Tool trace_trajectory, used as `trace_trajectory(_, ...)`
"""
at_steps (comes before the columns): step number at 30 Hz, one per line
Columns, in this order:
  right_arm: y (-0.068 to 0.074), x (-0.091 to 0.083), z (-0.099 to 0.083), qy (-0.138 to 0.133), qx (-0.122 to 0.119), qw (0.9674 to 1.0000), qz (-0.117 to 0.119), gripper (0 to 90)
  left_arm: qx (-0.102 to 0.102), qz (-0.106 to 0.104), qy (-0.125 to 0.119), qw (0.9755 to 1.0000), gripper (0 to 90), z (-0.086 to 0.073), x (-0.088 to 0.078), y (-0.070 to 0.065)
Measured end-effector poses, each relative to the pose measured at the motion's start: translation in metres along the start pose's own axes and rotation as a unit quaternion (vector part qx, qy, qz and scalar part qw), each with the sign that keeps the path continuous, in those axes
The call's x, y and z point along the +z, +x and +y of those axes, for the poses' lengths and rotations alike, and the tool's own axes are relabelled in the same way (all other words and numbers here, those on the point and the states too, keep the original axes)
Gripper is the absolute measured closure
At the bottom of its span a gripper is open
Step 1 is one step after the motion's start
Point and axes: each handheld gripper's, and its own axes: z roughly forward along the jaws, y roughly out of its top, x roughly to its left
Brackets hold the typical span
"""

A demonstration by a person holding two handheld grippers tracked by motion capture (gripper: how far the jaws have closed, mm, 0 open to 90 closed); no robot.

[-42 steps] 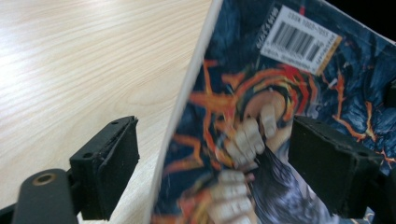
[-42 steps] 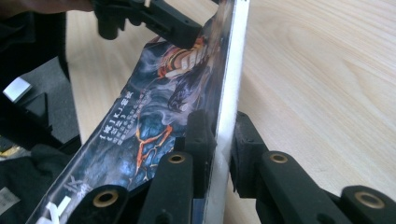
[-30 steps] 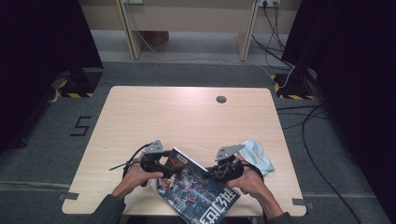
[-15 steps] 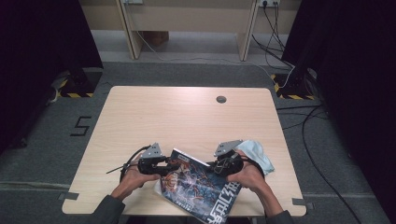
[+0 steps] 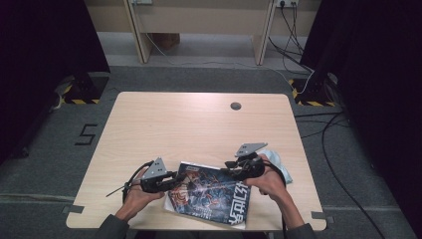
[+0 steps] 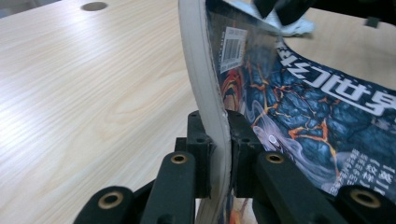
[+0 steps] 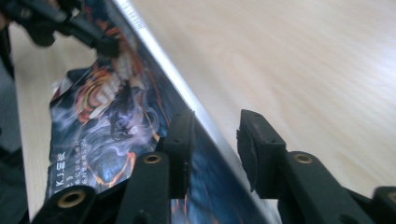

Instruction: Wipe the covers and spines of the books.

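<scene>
Table (image 5: 199, 124) edge: hand-held grippers flanking book (image 5: 211, 194).

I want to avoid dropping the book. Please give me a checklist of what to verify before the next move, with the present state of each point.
1. Left tongs closed on the book: ok; both pads press its white page edge in the left gripper view.
2. Right tongs closed on the book: not ok; the edge sits between the jaws with a gap at one pad.
3. Book unbent: not ok; it curves above the left grip.
4. Book within the table: cannot tell; its near corner lies close to the front edge.
5. White cloth away from the book: cannot tell; it lies just behind the right hand.
</scene>
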Motion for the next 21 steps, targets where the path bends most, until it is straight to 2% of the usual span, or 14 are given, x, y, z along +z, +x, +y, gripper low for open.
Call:
trace_trajectory(1, -0.005, -0.007, -0.001, -0.008, 0.020, 0.9996, -0.020, 61.6, 0.000, 0.000, 0.000, 1.0000, 81.9, 0.000, 0.000, 0.000)
trace_trajectory(2, -0.009, -0.012, -0.002, -0.011, 0.028, 0.9990, -0.034, 61.9, -0.003, 0.025, -0.007, 0.9997, 81.9, -0.001, -0.003, 0.002)
trace_trajectory(3, -0.009, -0.012, -0.002, -0.011, 0.028, 0.9990, -0.034, 61.9, -0.003, 0.025, -0.007, 0.9997, 82.0, -0.001, -0.003, 0.002)
trace_trajectory(4, -0.013, -0.015, -0.003, -0.010, 0.031, 0.9986, -0.043, 61.4, -0.004, 0.036, -0.009, 0.9993, 82.0, -0.001, -0.004, 0.003)
trace_trajectory(5, -0.023, -0.023, -0.009, -0.011, 0.050, 0.9962, -0.070, 57.9, -0.012, 0.044, -0.014, 0.9989, 82.2, -0.001, -0.006, 0.006)
trace_trajectory(6, -0.027, -0.025, -0.011, -0.010, 0.056, 0.9952, -0.080, 56.3, -0.014, 0.047, -0.014, 0.9987, 82.3, -0.002, -0.007, 0.006)
trace_trajectory(11, -0.047, -0.036, -0.025, -0.002, 0.102, 0.9849, -0.140, 47.6, -0.021, 0.041, -0.012, 0.9988, 82.4, -0.002, -0.010, 0.006)
trace_trajectory(14, -0.056, -0.041, -0.033, 0.004, 0.129, 0.9768, -0.171, 41.9, -0.023, 0.044, -0.010, 0.9987, 82.4, -0.002, -0.013, 0.001)
trace_trajectory(16, -0.061, -0.044, -0.038, 0.016, 0.140, 0.9712, -0.192, 42.3, -0.024, 0.042, -0.011, 0.9988, 82.4, -0.003, -0.014, -0.001)
trace_trajectory(18, -0.065, -0.045, -0.042, 0.026, 0.141, 0.9692, -0.200, 43.7, -0.024, 0.041, -0.010, 0.9988, 82.4, -0.004, -0.016, -0.002)
trace_trajectory(21, -0.068, -0.046, -0.048, 0.044, 0.138, 0.9645, -0.221, 45.4, -0.022, 0.041, -0.009, 0.9989, 82.3, -0.005, -0.019, -0.007)
